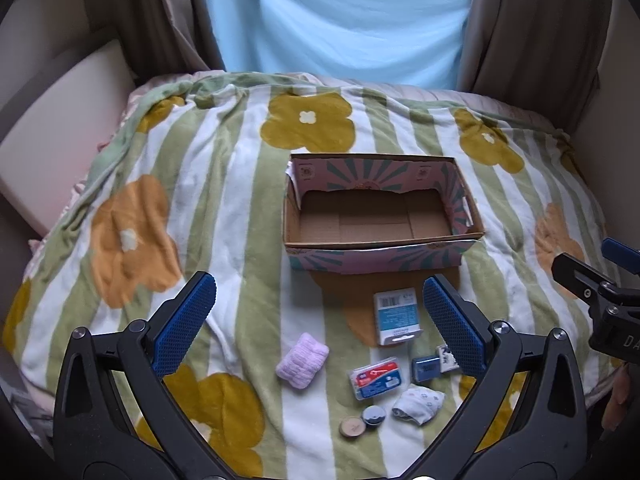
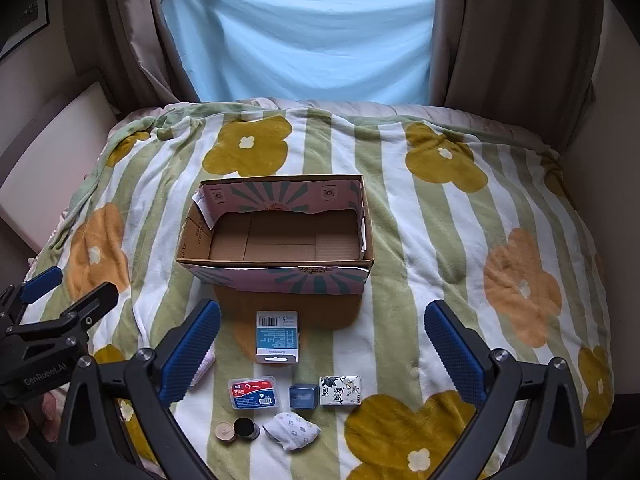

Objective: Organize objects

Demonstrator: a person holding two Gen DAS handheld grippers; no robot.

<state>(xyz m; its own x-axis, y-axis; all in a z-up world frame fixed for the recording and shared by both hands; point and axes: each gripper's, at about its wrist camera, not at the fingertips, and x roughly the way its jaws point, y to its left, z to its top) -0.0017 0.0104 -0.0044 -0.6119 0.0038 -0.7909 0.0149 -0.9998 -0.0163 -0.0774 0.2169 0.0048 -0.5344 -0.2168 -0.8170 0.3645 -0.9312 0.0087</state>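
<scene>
Both grippers, left (image 1: 319,322) and right (image 2: 322,344), hover wide open above one empty patterned cardboard box (image 2: 276,276) and eight small items on the striped floral blanket (image 2: 420,240).

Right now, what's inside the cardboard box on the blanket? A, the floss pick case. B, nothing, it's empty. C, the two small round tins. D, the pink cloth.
B: the cardboard box shows only its bare brown floor, while the pink cloth, the floss pick case and the two round tins all lie on the blanket in front of it.
</scene>
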